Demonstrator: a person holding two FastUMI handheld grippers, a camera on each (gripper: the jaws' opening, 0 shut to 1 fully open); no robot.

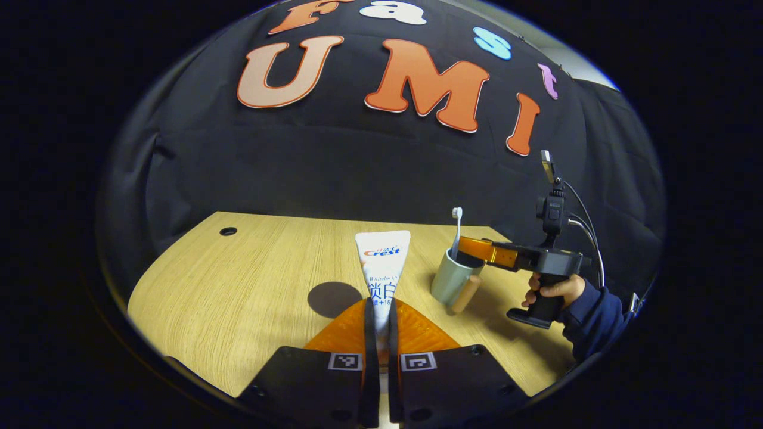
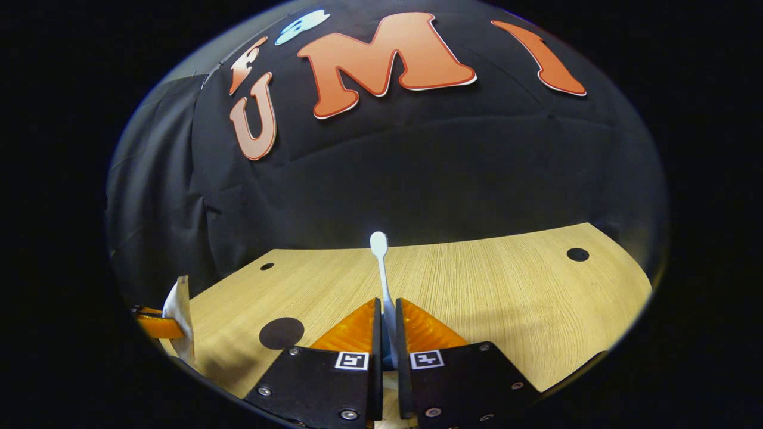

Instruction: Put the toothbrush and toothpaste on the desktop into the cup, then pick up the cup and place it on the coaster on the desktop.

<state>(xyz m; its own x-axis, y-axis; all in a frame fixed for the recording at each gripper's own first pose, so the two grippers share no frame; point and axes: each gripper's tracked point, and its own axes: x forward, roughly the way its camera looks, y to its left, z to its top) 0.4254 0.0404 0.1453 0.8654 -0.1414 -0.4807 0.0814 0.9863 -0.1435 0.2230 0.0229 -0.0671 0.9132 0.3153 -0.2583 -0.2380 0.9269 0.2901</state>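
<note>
left tongs (image 1: 381,310) clamped on toothpaste (image 1: 382,262), right tongs (image 2: 387,316) on toothbrush (image 2: 381,268), cup (image 1: 456,277) beneath

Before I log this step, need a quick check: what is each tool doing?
Left tool: closed on the toothpaste.
Right tool: closed on the toothbrush, which stands in the cup.

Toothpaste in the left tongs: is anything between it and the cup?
Partly. The right tongs sit over the cup mouth, holding the toothbrush there. The desktop between toothpaste and cup looks bare.
</note>
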